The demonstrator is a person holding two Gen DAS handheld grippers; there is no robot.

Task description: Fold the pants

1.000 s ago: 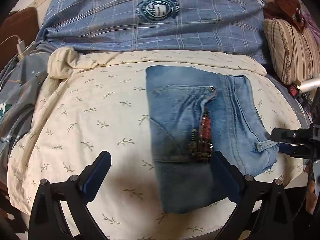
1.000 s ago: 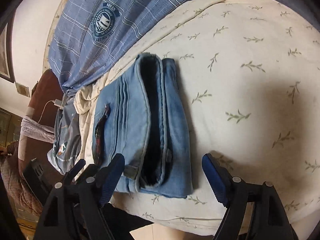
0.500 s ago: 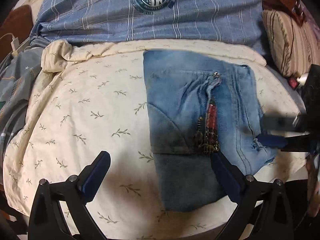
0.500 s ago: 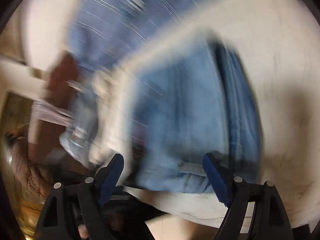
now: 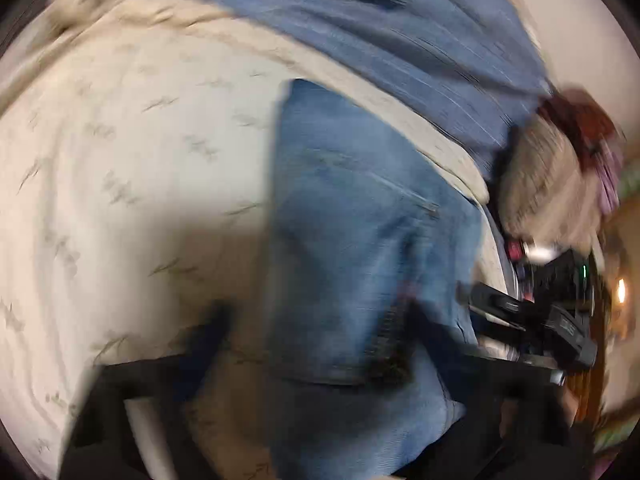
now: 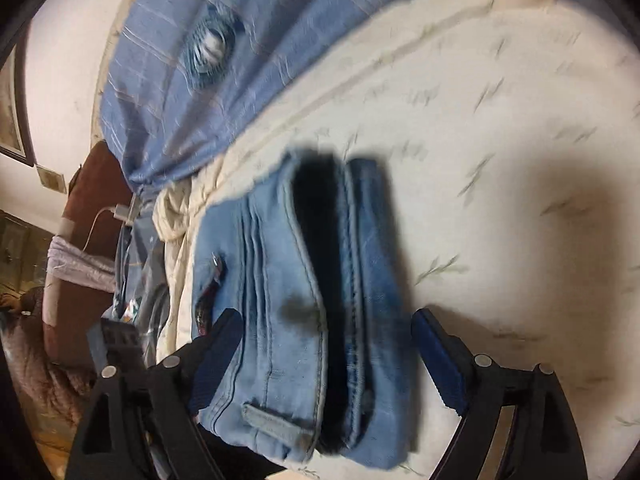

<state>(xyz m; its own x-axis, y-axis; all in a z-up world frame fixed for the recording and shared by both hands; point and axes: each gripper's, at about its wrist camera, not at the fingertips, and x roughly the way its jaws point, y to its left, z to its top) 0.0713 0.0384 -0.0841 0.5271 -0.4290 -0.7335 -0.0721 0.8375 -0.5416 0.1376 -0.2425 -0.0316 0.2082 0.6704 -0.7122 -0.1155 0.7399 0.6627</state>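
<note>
The folded light-blue jeans [image 5: 352,248] lie on a cream leaf-print blanket [image 5: 120,168]. In the right wrist view the jeans [image 6: 280,320] show their waistband end, the stacked layers gaping. My right gripper [image 6: 328,360] is open, its blue-padded fingers [image 6: 436,356] on either side of that waistband end, close above it. My left gripper [image 5: 320,344] is open, badly blurred, its fingers straddling the near part of the jeans. The right gripper also shows in the left wrist view [image 5: 492,308], at the jeans' right edge.
A blue plaid cover with a round crest [image 6: 212,48] lies at the head of the bed. A striped pillow [image 5: 548,184] sits at the right. A grey garment and a white charger cable [image 6: 120,216] lie off the bed's left side.
Both views have swung and blurred. The left gripper has moved closer over the jeans and tilted. The right gripper has come closer to the waistband end. The jeans stay folded in place.
</note>
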